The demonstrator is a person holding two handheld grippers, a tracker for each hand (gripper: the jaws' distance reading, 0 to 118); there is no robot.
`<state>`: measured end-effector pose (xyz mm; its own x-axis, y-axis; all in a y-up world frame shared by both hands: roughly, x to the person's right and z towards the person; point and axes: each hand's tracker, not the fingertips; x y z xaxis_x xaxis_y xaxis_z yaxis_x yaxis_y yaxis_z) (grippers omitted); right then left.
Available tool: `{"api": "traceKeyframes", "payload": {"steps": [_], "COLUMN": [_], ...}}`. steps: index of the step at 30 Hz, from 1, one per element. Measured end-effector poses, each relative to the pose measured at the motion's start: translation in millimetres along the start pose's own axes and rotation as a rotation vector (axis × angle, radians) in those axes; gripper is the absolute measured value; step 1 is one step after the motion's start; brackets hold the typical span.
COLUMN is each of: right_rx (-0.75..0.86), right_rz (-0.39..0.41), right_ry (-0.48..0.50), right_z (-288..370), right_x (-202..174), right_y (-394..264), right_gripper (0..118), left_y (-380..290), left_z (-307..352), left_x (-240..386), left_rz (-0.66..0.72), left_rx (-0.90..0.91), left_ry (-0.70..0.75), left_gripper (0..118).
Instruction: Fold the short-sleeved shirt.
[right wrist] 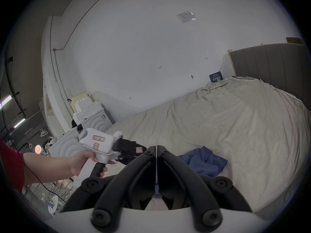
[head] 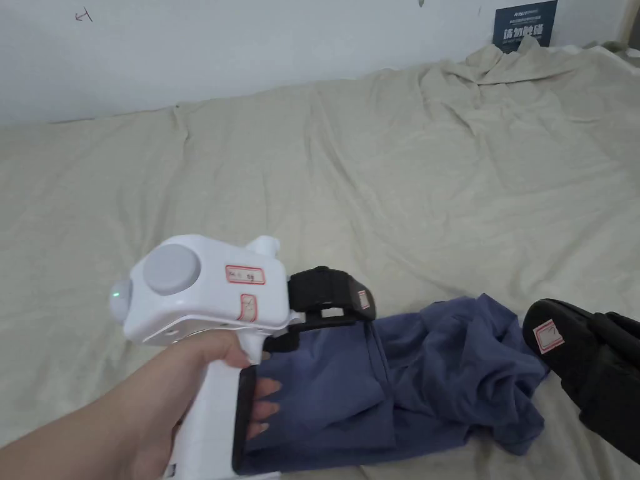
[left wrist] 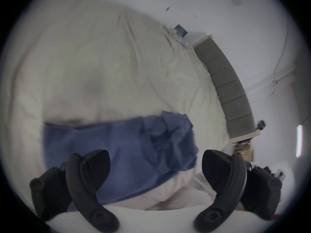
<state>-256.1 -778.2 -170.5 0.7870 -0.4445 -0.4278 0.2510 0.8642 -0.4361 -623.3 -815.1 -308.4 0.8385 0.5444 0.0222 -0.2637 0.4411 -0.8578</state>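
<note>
A blue short-sleeved shirt (head: 437,375) lies on the beige bed sheet (head: 375,187) near the front edge, flat on its left part and bunched up on its right. My left gripper (head: 350,312) hovers just over the flat left part, jaws wide open with nothing between them (left wrist: 155,154); the shirt (left wrist: 117,144) shows beyond them. My right gripper (head: 550,334) sits at the shirt's crumpled right end, its jaws shut tip to tip (right wrist: 156,148). A sliver of blue shows in the gap behind the tips; whether cloth is pinched there is unclear. The shirt (right wrist: 205,162) bulges just past it.
The wrinkled sheet covers the whole bed, with a bunched fold at the far right corner (head: 500,62). A white wall (head: 250,50) runs behind, with a dark sign (head: 524,24). A grey headboard (right wrist: 269,65) stands at the right. White foam blocks (right wrist: 90,115) are stacked past the bed's left end.
</note>
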Motion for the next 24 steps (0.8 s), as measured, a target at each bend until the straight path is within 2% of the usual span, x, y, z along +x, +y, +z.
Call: {"api": "traceKeyframes", "payload": {"steps": [1, 2, 3, 4, 5, 7, 10, 14, 16, 20, 22, 24], "right_rx": [0.004, 0.007, 0.008, 0.007, 0.003, -0.009, -0.028, -0.046, -0.041, -0.032, -0.034, -0.034], "right_rz": [-0.001, -0.003, -0.006, -0.008, -0.011, -0.017, -0.021, -0.035, -0.052, -0.051, -0.06, -0.06], "right_ry": [0.003, 0.004, 0.006, 0.008, 0.009, 0.01, 0.015, 0.005, 0.011, -0.008, -0.005, 0.0], "right_z": [0, -1, -1, -2, -4, -5, -7, -8, -7, -8, -10, -10], "right_x": [0, 0, 0, 0, 0, 2, 5, 10, 12, 13, 12, 10], "right_y": [0, -1, -2, -3, -5, -8, -11, -10, -9, -7, -5, -5], "right_gripper": [4, 4, 4, 4, 4, 4, 4, 4, 4, 4, 4, 4], "left_y": [-3, -5, -8, -12, -14, -22, -28, -31, -31, -30, -31, -35], "left_z": [9, 11, 16, -1, -12, -33, -65, -107, -116, -117, -114, -112], "left_x": [1, 1, 2, 3, 1, -3, -1, 21, 35, 59, 63, 65], "left_rz": [-0.039, -0.083, -0.114, -0.157, -0.191, -0.18, -0.089, -0.142, -0.202, -0.266, -0.275, -0.24], "left_rx": [0.008, -0.009, -0.027, -0.069, -0.102, -0.123, -0.161, -0.271, -0.254, -0.245, -0.272, -0.32], "left_ry": [0.077, 0.165, 0.23, 0.293, 0.339, 0.312, 0.211, 0.234, 0.263, 0.207, 0.134, -0.022], "left_gripper": [105, 90, 63, 22, 7, 7, 7, 7, 7, 7, 7, 7]}}
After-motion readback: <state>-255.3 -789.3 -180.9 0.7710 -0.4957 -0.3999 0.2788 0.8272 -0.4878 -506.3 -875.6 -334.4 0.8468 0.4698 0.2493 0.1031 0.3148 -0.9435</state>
